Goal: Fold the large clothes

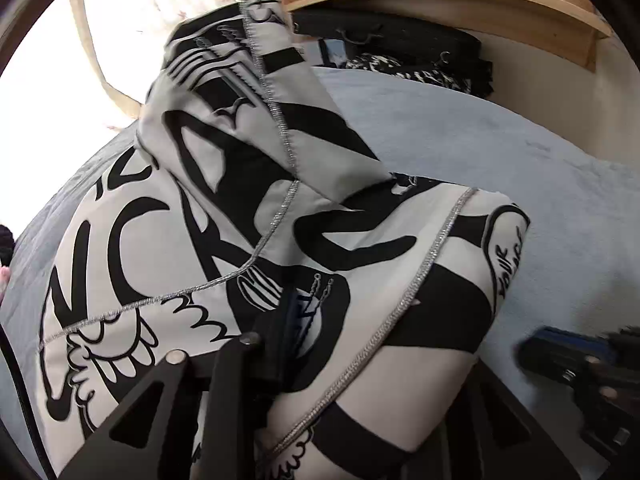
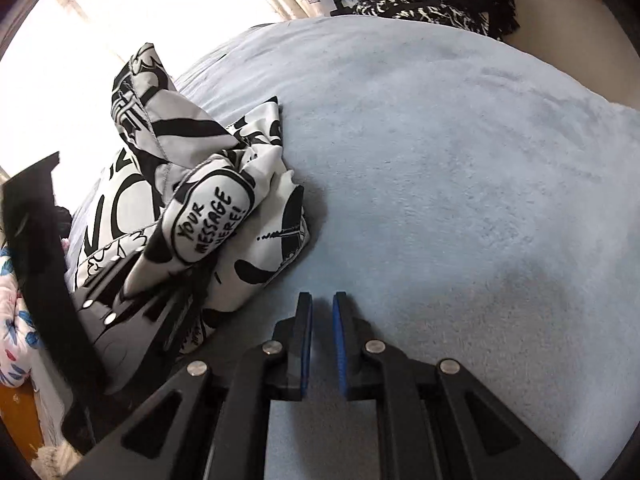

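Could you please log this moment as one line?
left gripper: in printed garment folds, grip unclear | right gripper: empty, over blue blanket

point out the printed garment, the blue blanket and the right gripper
printed garment (image 1: 248, 216), left wrist view, on its lettered front
blue blanket (image 2: 460, 168), right wrist view, on a bare patch
right gripper (image 2: 322, 312), right wrist view, between its fingertips

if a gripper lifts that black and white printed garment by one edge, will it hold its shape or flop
The printed garment is probably floppy: it lies bunched in soft folds on the blue blanket. Likely light, since thin layers drape; lifted edges would probably sag and unfold.
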### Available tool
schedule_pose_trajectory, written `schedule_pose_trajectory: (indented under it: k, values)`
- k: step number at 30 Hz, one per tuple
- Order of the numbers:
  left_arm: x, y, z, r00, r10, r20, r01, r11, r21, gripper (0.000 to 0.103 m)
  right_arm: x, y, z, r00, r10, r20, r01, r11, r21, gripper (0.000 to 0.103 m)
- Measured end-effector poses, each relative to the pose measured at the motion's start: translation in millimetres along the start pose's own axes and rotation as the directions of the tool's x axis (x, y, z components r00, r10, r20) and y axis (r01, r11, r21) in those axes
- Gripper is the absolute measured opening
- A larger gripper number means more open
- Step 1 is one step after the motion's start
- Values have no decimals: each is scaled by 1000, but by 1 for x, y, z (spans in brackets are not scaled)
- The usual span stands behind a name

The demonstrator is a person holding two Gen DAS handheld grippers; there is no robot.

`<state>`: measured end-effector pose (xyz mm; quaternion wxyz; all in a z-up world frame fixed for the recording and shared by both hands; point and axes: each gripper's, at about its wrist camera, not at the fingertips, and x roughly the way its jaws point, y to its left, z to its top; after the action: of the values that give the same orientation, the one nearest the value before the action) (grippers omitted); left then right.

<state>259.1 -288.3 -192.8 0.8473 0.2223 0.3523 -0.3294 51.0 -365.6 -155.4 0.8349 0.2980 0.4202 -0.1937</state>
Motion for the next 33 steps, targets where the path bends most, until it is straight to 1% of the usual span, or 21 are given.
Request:
schedule_pose_trajectory:
  k: [3,4,5,6,7,8,11,12,14,16,18,20,22,23,25,27,28,29,30,31,33]
  values:
    - [-13,19,4,995,-99,-34,96,994,-59,28,-1,1,7,1000,10,5,-10,1000,4,11]
    - [-17,27,7,991,-130,-44,126,989,-83,34,-2,2,9,1000,17,8,-17,1000,10,11]
    - [-21,34,8,985,-161,-56,155,982,-109,45,-2,3,11,1000,26,13,-26,1000,12,11]
    - [-27,41,5,980,-190,-65,180,975,-132,50,-6,5,11,999,29,23,-29,999,13,11]
    - [-33,43,6,976,-206,-69,195,970,-145,58,-8,11,16,999,34,32,-34,999,14,14]
    - [-40,51,1,971,-226,-73,212,964,-160,61,-13,11,19,998,49,41,-50,999,17,20]
    - [-52,58,-10,964,-251,-94,232,957,-174,61,-27,12,29,990,121,76,-125,991,55,35]
    - [-68,53,-19,964,-250,-93,232,957,-175,61,-31,12,30,986,143,83,-148,987,63,38]
    - [-84,57,-21,965,-255,-66,240,955,-174,61,-38,17,37,979,183,89,-189,980,65,45]
    - [-107,69,-26,966,-259,-8,253,948,-194,61,-33,24,49,974,215,76,-219,974,61,47]
    - [-127,88,-32,974,-223,49,228,947,-228,65,-25,31,57,968,246,43,-248,966,65,48]
    - [-138,106,-32,982,-163,93,183,945,-272,70,-15,40,65,962,274,19,-275,958,78,48]
    - [-145,135,-40,990,-69,120,104,940,-325,70,-5,50,72,965,261,-3,-260,962,78,49]
    - [-145,152,-43,994,-30,108,66,937,-344,70,-1,55,75,970,241,-5,-240,968,68,49]
    - [-133,171,-48,997,67,48,-45,929,-368,70,8,66,81,985,173,-25,-172,985,32,49]
    - [-116,183,-52,994,108,-14,-106,925,-364,70,18,73,86,989,143,-29,-143,990,-14,50]
    - [-113,184,-61,993,111,-38,-117,924,-363,70,24,75,88,991,124,-41,-126,991,-43,43]
    - [-99,182,-56,992,111,-52,-122,925,-360,70,30,77,89,995,89,-52,-92,993,-69,23]
    - [-95,182,-59,992,112,-65,-128,926,-355,70,32,76,88,996,70,-58,-75,993,-88,21]
    - [-91,180,-63,991,117,-67,-133,928,-347,70,30,73,86,996,77,-50,-82,992,-98,20]
    - [-88,174,-68,991,126,-52,-136,932,-336,70,32,67,76,998,38,-49,-44,990,-133,18]
